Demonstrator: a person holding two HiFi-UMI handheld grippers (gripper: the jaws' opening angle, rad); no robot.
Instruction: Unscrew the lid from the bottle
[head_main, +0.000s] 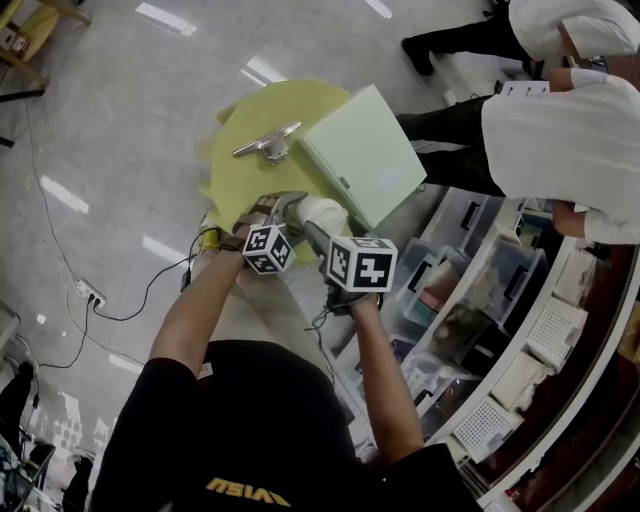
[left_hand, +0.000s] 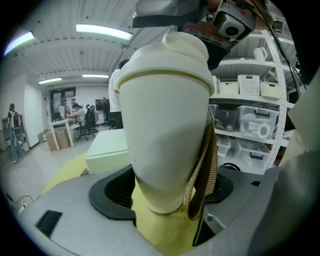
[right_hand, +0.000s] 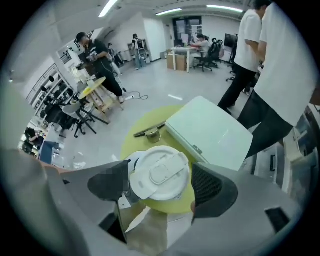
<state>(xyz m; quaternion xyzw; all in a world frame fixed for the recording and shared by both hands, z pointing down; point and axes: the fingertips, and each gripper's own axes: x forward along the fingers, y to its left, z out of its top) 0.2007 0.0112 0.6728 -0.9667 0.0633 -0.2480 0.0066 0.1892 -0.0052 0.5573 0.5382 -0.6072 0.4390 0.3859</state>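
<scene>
Being grasped by the left hand-held gripper (left_hand: 167, 195), the white bottle (left_hand: 165, 145) is being kept upright in the middle of the left gripper view, its narrow lower part clamped between the two dark pads. The lid (left_hand: 175, 50) is sitting on the bottle's top, still in place. A checkered strap (left_hand: 204, 175) is hanging down the bottle's right side, across the right pad.

In the right gripper view the lid is being looked at from above, low in the centre of the frame. The right hand-held gripper (right_hand: 159, 182) is being held released around it: the pad at the right is standing clear of the lid's rim, with yellow showing in the gap, while the pad at the left is lying against the rim.

In the head view the bottle is being held over the near edge of the round yellow bench (head_main: 240, 170). Above it in the frame, a pale green box (head_main: 365, 155) and a metal tool (head_main: 268, 143) are lying on the bench.
</scene>
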